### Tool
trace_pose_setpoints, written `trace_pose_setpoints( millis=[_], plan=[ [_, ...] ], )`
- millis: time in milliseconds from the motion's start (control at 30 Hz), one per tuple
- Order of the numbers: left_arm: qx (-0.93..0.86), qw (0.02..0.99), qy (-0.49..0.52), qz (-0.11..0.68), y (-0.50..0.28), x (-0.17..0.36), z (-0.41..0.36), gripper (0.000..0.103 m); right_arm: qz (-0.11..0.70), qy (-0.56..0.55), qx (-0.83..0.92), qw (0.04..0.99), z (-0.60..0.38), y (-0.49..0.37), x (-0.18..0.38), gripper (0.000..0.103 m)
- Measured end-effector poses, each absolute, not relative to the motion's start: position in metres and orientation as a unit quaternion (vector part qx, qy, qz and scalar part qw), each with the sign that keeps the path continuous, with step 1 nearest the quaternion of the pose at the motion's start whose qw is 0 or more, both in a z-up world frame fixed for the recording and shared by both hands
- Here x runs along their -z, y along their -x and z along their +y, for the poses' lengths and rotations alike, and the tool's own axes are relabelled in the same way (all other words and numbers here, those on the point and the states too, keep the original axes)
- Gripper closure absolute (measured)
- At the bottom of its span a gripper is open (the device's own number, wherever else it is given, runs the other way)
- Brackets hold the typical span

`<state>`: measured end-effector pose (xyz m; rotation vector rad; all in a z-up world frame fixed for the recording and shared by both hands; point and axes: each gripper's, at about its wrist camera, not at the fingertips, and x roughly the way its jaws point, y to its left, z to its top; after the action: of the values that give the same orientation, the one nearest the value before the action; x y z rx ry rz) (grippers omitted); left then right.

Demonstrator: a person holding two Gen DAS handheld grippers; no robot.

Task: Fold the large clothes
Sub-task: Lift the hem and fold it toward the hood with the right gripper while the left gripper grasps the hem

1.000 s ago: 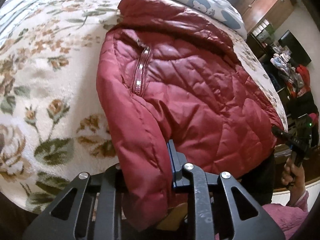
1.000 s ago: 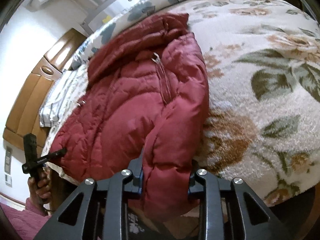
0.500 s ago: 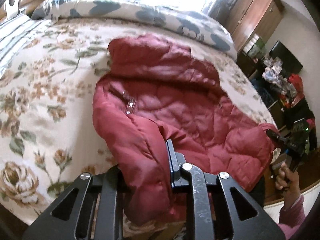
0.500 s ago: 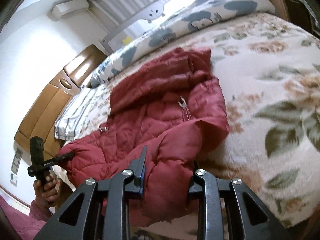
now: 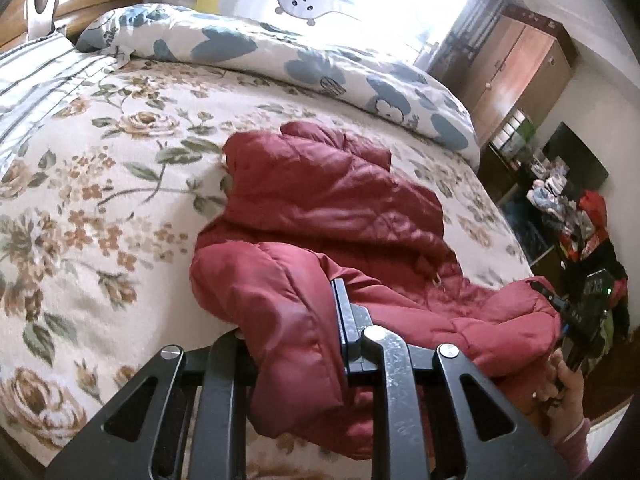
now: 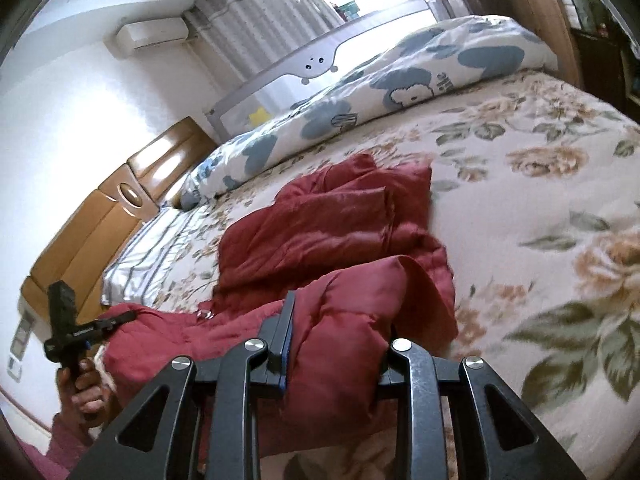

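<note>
Gripping the jacket (image 5: 320, 216) hem, your left claw (image 5: 296, 340) and right claw (image 6: 332, 344) each clamp a padded corner; ahead it lies on the bed (image 5: 100, 200): soft, bulky, slippery.

A dark red quilted puffer jacket of glossy padded fabric (image 5: 340, 220) lies on the floral bedspread near the bed's front edge, its hood end pointing toward the far side. Its upper part lies flat and rumpled, the hood crumpled into soft folds at the far end. The near part is lifted off the bed at both front corners, so the lower body rises in a thick puffed roll and starts to double back over the rest. A small metal zipper pull (image 5: 437, 279) shows near the middle of the lifted edge. Stitched quilting lines cross the shiny surface, which catches the window light.
</note>
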<state>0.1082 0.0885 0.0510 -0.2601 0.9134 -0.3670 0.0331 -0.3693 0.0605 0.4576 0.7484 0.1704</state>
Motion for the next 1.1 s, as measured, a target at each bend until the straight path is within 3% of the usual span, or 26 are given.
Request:
trace_pose_setpoints(
  millis=[533,1100],
  plan=[
    [0.138,0.895,0.116,0.408,-0.188,-0.061,0.065,0.084,0.321,-0.213,-0.056,0.921,-0.378,-0.118,-0.07,0.076],
    [0.076,0.904,0.12,0.404,-0.314,-0.034,0.046,0.081,0.328,-0.246,0.01,0.912,-0.406,-0.244,-0.031,0.074]
  ],
)
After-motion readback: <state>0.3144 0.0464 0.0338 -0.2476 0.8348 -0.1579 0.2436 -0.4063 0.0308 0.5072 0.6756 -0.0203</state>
